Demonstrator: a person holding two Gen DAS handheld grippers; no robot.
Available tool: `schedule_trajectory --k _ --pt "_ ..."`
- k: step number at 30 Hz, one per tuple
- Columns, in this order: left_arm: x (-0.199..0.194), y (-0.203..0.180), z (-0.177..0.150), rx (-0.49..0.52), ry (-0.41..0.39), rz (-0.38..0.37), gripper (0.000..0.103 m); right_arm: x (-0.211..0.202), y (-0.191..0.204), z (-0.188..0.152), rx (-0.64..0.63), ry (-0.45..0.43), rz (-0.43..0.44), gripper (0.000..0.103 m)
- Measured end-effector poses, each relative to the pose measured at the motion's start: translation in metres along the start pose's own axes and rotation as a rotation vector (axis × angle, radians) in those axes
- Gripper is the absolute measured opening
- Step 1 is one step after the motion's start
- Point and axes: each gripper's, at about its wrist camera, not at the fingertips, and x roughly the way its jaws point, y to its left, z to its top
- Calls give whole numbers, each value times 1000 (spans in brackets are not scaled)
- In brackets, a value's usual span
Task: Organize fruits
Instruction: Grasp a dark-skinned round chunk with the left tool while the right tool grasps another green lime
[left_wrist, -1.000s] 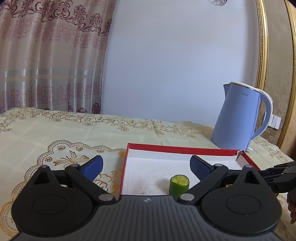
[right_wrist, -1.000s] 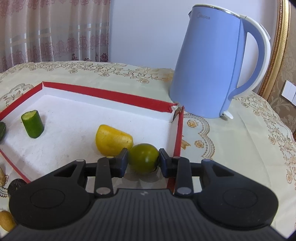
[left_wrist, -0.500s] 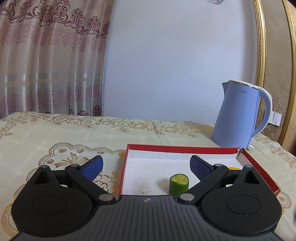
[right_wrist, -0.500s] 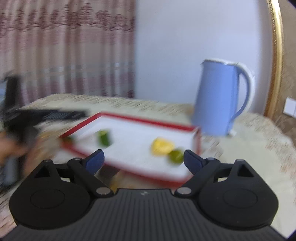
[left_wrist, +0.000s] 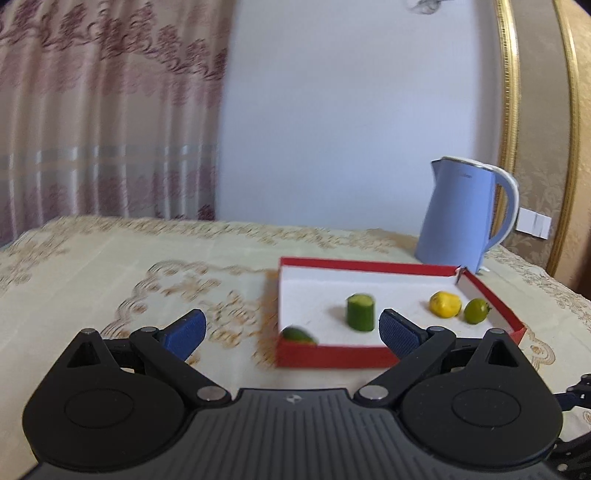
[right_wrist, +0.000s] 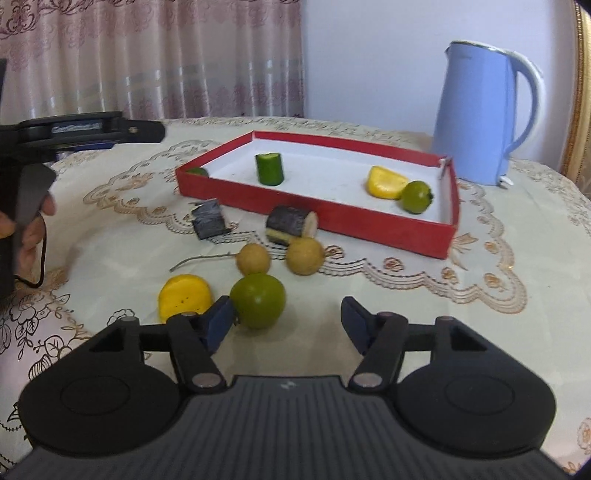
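The red tray (right_wrist: 314, 218) holds a cucumber piece (right_wrist: 269, 168), a yellow piece (right_wrist: 386, 182), a green round fruit (right_wrist: 416, 196) and a green piece (right_wrist: 197, 171) in its near left corner. In front of it lie two dark chunks (right_wrist: 209, 220), two brown round fruits (right_wrist: 253, 258), a yellow slice (right_wrist: 184, 297) and a second green fruit (right_wrist: 258, 301). My right gripper (right_wrist: 288, 321) is closing around that fruit; the left pad is beside it, the right pad well apart. My left gripper (left_wrist: 291, 336) stands open and empty, short of the tray (left_wrist: 332, 356).
A blue kettle (right_wrist: 480, 110) stands behind the tray's far right corner. A hand holds the left gripper's body (right_wrist: 88, 131) at the left edge of the right wrist view. The patterned tablecloth (left_wrist: 110, 277) stretches left; a curtain and wall lie behind.
My right gripper let go of the green fruit in the tray, drew back and came down over the loose fruit. My left gripper pulled back from the tray.
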Motion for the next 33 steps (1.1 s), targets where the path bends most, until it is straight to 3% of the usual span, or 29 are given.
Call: schedule_trajectory --k 6,13,23,28,29,32,33 --pt "-5 -5 -8 28 48 -22 101 11 7 6 -10 0 18 60" --pt "3 -34 -20 126 103 -82 101 15 13 2 -55 9 27 36" --pt "21 -64 -31 200 161 -127 101 1 1 -7 -45 -27 -4 36" --pt "39 -69 -31 213 232 -131 99 0 -7 -12 -16 -33 7 36" --pt "43 -68 -31 209 243 -134 98 0 -8 -12 -13 -34 8 36" --pt "53 -65 -28 200 279 -153 80 0 -10 -11 2 -36 20 36" --pt "56 -64 -28 199 287 -154 65 0 -11 -11 6 -37 22 36"
